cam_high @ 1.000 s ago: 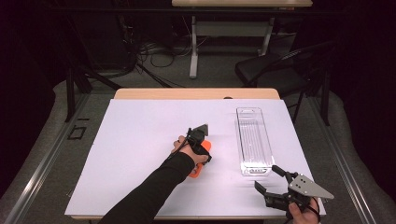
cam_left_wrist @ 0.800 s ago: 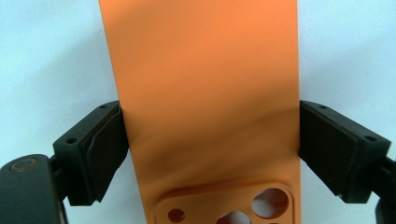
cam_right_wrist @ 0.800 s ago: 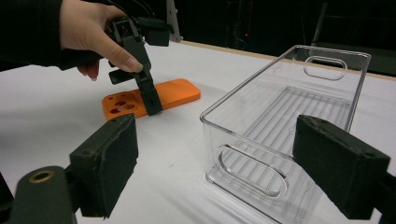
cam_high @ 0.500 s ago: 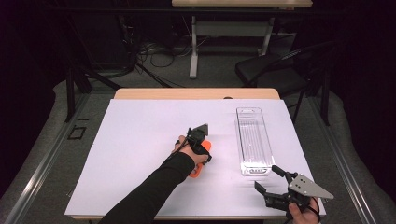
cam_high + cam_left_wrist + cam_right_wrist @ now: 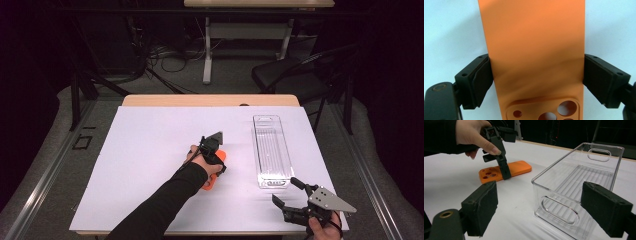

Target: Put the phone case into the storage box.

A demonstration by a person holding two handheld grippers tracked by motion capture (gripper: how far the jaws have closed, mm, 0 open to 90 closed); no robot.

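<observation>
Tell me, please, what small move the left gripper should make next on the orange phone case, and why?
Probably close a little further. In the left gripper view the left gripper straddles the orange phone case, one pad against its edge, the other at or just off the opposite edge. The case lies flat on the white table, so a firm grip should come before lifting it toward the clear bin.

A lab or recording studio: the counter (image 5: 150,150) is covered with a plain white sheet amid dark surroundings, with loose cables (image 5: 170,52) on the grey floor, a black chair (image 5: 295,75) and another desk (image 5: 257,4) behind.
</observation>
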